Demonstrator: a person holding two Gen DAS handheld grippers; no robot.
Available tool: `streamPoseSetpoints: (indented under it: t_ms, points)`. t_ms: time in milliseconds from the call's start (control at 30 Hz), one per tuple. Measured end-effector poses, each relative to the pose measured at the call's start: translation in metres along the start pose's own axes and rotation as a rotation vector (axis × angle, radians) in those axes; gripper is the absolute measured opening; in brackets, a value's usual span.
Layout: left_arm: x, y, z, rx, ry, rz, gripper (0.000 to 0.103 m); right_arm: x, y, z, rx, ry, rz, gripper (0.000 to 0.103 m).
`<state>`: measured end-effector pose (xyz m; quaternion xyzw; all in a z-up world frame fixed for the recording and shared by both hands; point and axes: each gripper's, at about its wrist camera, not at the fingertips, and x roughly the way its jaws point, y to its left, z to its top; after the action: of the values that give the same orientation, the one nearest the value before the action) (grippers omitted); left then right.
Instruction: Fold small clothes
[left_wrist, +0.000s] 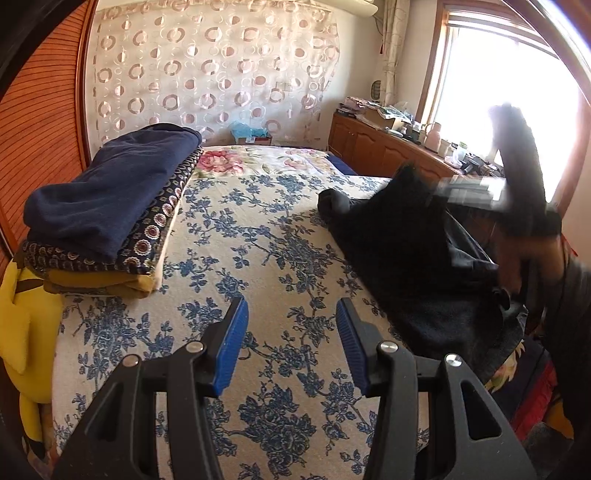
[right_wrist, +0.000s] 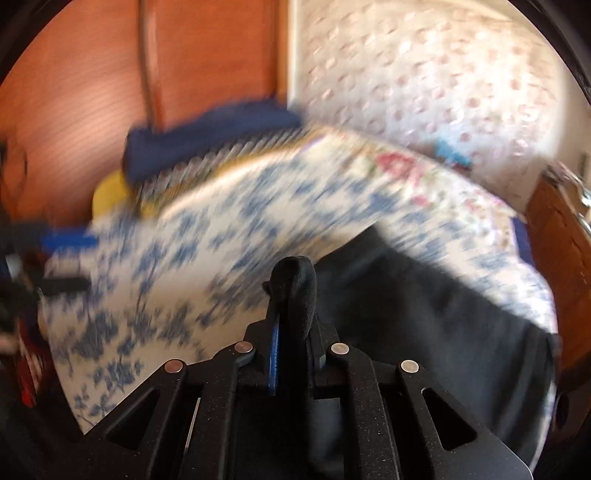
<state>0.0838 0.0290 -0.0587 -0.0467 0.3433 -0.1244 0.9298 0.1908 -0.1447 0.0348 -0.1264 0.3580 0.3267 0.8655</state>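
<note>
A bed (left_wrist: 258, 236) fills most of the room, spread with a cream cover printed in blue flowers. Behind it hangs a sheer curtain (left_wrist: 207, 74) with ring patterns, and a slatted wooden wardrobe (left_wrist: 40, 122) stands on the left. A low wooden cabinet (left_wrist: 373, 144) under the bright window is crowded with small clutter; no writing can be read there. On the bed's left side sits a stack of folded clothes (left_wrist: 107, 218), a navy piece on top. To the right lies a dark garment (left_wrist: 399, 251), partly raised. The right gripper (right_wrist: 291, 295) is pinched tight on a fold of it, the view around it blurred. The left gripper (left_wrist: 291, 332) hovers over bare cover, jaws half apart, holding nothing.
</note>
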Motion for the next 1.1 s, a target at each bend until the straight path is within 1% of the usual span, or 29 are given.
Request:
streamPoseSetpoints:
  t_ms: [100,200,267,367,433,467,533,600,633,667,800,867,1000,1100]
  points:
    - [0.002,-0.003,0.000,0.001,0.002,-0.011,0.048,-0.030,-0.049,0.014,0.054,-0.049,-0.099,0.008]
    - [0.003,-0.007,0.000,0.009,0.005,-0.016,0.048,-0.041,-0.095,0.021,0.085,-0.048,-0.214,0.007]
    - [0.004,-0.008,-0.001,0.012,0.006,-0.020,0.048,-0.040,-0.134,0.021,0.133,-0.022,-0.272,0.007]
    - [0.005,-0.011,-0.002,0.014,0.010,-0.024,0.048,-0.036,-0.170,0.013,0.181,0.023,-0.342,0.007]
    - [0.007,-0.014,-0.003,0.018,0.016,-0.029,0.048,-0.027,-0.192,0.002,0.225,0.071,-0.387,0.007]
    - [0.008,-0.016,-0.003,0.021,0.018,-0.031,0.048,-0.018,-0.204,-0.006,0.256,0.115,-0.405,0.007]
    - [0.011,-0.020,-0.002,0.031,0.023,-0.034,0.048,-0.008,-0.209,-0.021,0.271,0.161,-0.412,0.008]
    - [0.013,-0.023,-0.002,0.038,0.028,-0.039,0.048,-0.006,-0.208,-0.032,0.271,0.180,-0.434,0.026]
    - [0.014,-0.026,-0.001,0.042,0.031,-0.042,0.048,-0.008,-0.205,-0.035,0.273,0.180,-0.436,0.031]
    - [0.015,-0.029,-0.001,0.047,0.032,-0.047,0.048,-0.013,-0.200,-0.038,0.274,0.167,-0.427,0.038]
    - [0.023,-0.045,-0.001,0.063,0.044,-0.069,0.048,-0.044,-0.175,-0.051,0.231,0.106,-0.400,0.039]
    - [0.027,-0.054,-0.002,0.079,0.051,-0.078,0.048,-0.063,-0.153,-0.067,0.205,0.086,-0.367,0.039]
    - [0.032,-0.069,-0.002,0.097,0.059,-0.103,0.048,-0.084,-0.119,-0.098,0.172,0.082,-0.321,0.039]
    - [0.037,-0.082,-0.004,0.120,0.074,-0.121,0.048,-0.094,-0.100,-0.125,0.198,0.089,-0.281,0.039]
